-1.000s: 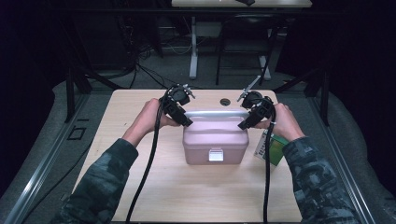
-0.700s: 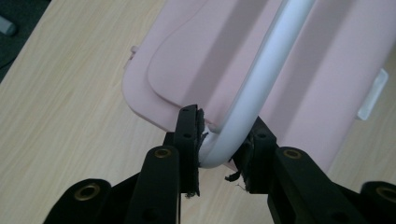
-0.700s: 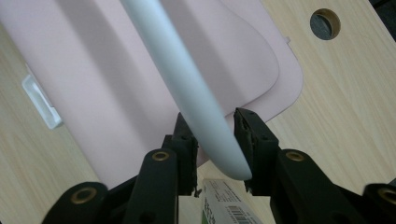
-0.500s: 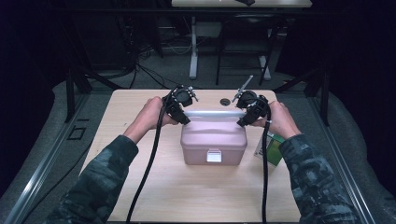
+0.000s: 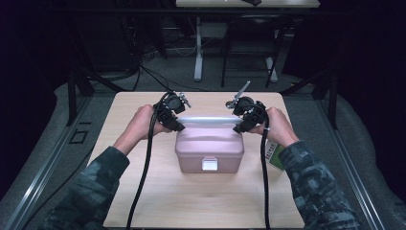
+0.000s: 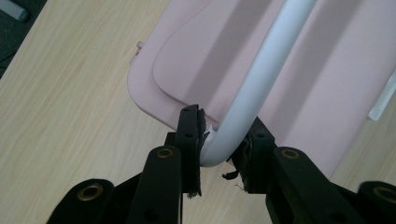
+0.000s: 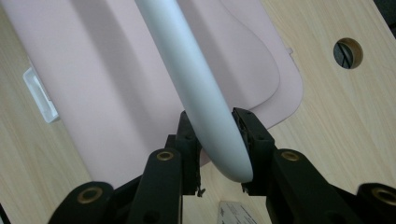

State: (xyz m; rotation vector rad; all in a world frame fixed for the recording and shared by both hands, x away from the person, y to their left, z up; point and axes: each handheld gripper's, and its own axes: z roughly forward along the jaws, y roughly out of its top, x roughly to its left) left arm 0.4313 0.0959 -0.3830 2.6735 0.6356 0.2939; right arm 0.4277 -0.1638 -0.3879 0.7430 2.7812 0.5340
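A pink lidded box [image 5: 208, 148] stands mid-table with its white bail handle [image 5: 207, 120] raised over the lid. My left gripper [image 5: 178, 127] is shut on the handle's left end, where the bar bends down [image 6: 236, 116]. My right gripper [image 5: 238, 127] is shut on the right end of the handle [image 7: 205, 93]. Both sets of jaws have just been closing with the handle between them. In the left gripper view the pads [image 6: 200, 133] press the bar's curve; in the right gripper view the pads [image 7: 243, 130] squeeze its rounded end. A white latch [image 5: 209, 165] faces the person.
A green card [image 5: 274, 155] lies on the wooden table [image 5: 143, 201] just right of the box, under the right wrist. A round cable hole [image 7: 348, 52] sits in the tabletop behind the box. Cables trail from both grippers toward the front edge.
Both grippers have drawn in and closed on the handle's ends. Grippers and box have since shifted a little to the left on the table.
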